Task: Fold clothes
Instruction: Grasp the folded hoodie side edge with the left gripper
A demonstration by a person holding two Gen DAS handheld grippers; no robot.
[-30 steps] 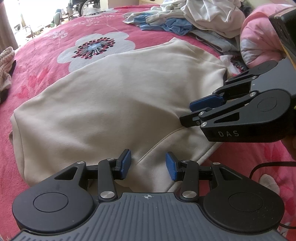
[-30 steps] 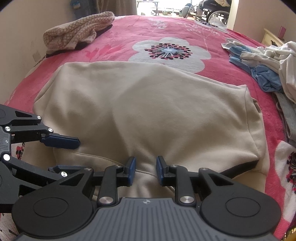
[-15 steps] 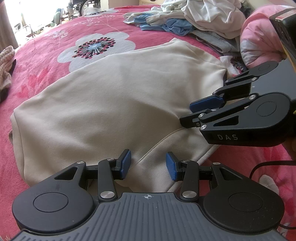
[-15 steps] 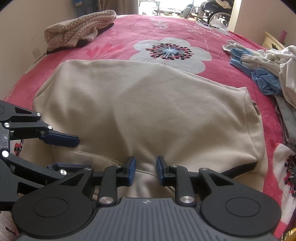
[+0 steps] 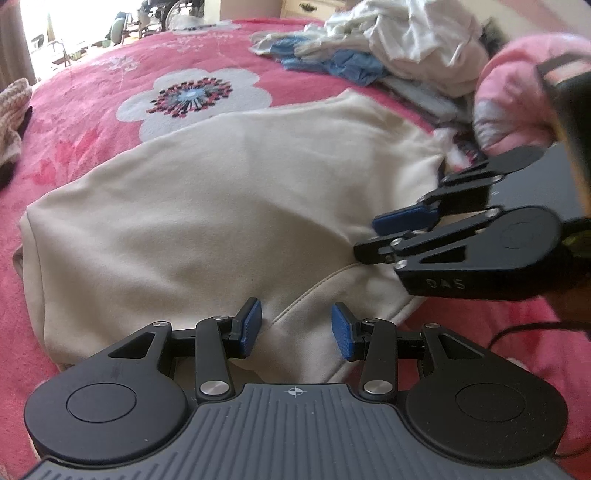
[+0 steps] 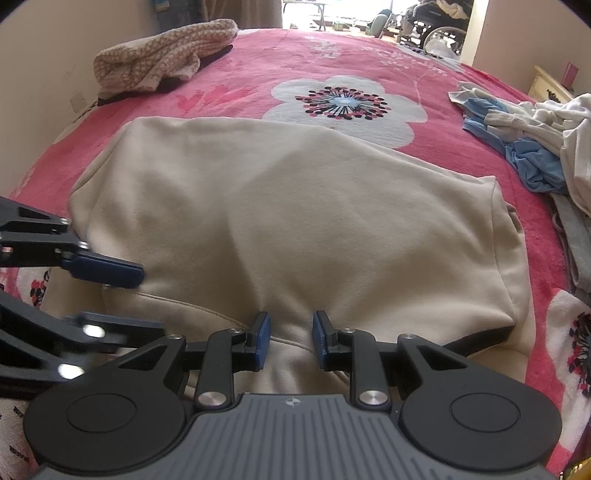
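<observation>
A cream sweatshirt (image 5: 221, 206) lies folded flat on the pink flowered bed cover (image 5: 92, 96); the right wrist view shows the same sweatshirt (image 6: 295, 221). My left gripper (image 5: 295, 328) hovers open over its near hem, a curved seam running between the blue pads. My right gripper (image 6: 290, 338) is open too, with a narrower gap, above the near edge further right. The right gripper (image 5: 388, 232) enters the left wrist view from the right, and the left gripper (image 6: 114, 295) shows blurred at the left of the right wrist view. Neither holds cloth.
A heap of white, blue and grey clothes (image 5: 388, 48) lies at the far right of the bed, with a pink pillow (image 5: 517, 88) nearer. A knitted beige garment (image 6: 162, 66) lies by the wall at the far left. A wheelchair (image 6: 436, 29) stands beyond the bed.
Both grippers have shifted slightly over the sweatshirt's near edge, with motion blur now. Their openings look unchanged and the sweatshirt has not moved.
</observation>
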